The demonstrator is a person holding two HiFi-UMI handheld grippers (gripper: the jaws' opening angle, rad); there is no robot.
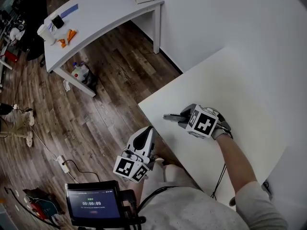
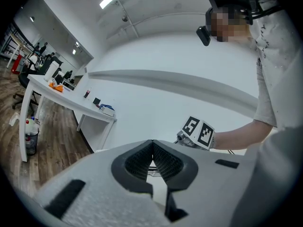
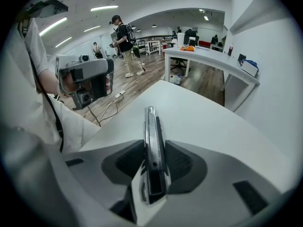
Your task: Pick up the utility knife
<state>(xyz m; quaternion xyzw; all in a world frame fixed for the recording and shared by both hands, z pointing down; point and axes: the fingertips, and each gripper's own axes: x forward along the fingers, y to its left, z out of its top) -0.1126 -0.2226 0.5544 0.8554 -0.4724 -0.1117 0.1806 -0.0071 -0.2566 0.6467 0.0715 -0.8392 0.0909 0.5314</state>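
Right gripper [image 1: 184,120] is down over the white table [image 1: 240,80], nose tipped steeply towards the top. Its jaws are clamped on the utility knife [image 1: 171,117]. In the right gripper view the knife [image 3: 152,155] stands on edge between the two dark pads, both pressed against its sides, with its slim front end sticking out past them. From above, the knife points towards the table's floor-side edge and stops short of it. I can't tell whether it touches the surface. A broad stretch of white top spreads behind that hand, towards the wall.

Left gripper [image 1: 144,140] hangs off the table, just beside that same long edge, over the wooden floor [image 1: 110,104] and close to the person's body. Its jaws are closed tip to tip, with nothing between them [image 2: 152,148].

The table's corner juts towards a second white desk [image 1: 105,8], with a strip of floor between them. Cables [image 1: 62,164] trail along the floor at the left.
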